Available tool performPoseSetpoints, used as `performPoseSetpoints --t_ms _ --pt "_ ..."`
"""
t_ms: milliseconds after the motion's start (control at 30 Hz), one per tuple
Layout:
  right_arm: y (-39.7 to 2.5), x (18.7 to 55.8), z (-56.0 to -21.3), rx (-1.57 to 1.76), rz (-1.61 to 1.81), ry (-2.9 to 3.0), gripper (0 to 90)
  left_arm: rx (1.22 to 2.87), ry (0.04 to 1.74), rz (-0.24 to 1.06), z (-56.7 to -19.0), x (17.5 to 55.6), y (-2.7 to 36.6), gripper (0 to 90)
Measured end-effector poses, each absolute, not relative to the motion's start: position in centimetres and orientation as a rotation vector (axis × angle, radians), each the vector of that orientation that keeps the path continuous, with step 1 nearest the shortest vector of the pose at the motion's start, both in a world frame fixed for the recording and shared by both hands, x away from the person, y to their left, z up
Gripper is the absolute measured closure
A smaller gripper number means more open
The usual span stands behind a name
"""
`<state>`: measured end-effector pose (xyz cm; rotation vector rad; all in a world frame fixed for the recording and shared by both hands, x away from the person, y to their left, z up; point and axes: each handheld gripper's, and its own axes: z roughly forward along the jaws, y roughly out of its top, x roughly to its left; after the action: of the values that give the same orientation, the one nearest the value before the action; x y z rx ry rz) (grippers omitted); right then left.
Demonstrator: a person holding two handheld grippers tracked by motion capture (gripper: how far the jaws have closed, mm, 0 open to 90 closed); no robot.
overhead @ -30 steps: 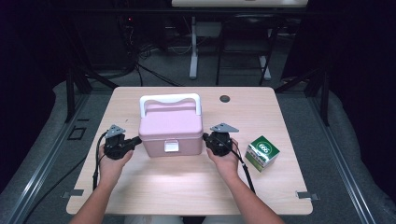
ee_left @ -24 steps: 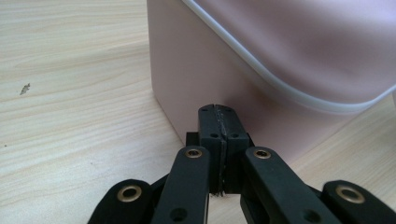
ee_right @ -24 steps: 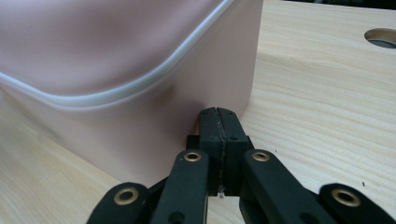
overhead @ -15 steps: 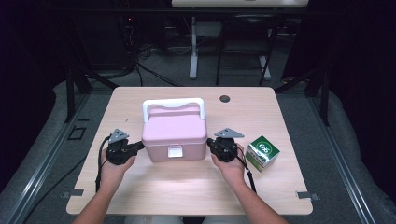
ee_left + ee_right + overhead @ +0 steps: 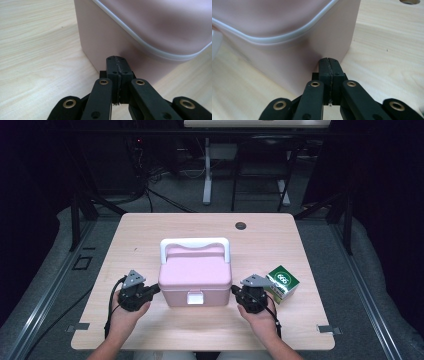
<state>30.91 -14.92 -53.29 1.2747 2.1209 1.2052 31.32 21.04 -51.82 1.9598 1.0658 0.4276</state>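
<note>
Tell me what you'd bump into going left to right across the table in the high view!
left gripper → pink box → right gripper → green and white carton

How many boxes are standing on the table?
2: the pink box at the middle, between the two grippers, and the small green box near the table's right edge. None seems hidden.
</note>
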Motion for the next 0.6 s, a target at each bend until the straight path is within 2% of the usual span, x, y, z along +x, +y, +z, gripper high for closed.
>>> performPoseSetpoints --t_ms 300,400,600 --pt "-16.1 28.0 -53.1 1.292 1.185 2.128 90.0 1.963 1.033 0.397 -51.9 29.6 20.3 90.0" --pt "-16.1 27.4 -53.1 1.276 1.167 2.124 90.0 1.954 1.047 0.416 -52.0 29.5 20.0 90.0" --pt "-16.7 26.9 -53.0 1.275 1.179 2.150 90.0 1.964 1.024 0.362 -52.0 29.1 20.0 90.0"
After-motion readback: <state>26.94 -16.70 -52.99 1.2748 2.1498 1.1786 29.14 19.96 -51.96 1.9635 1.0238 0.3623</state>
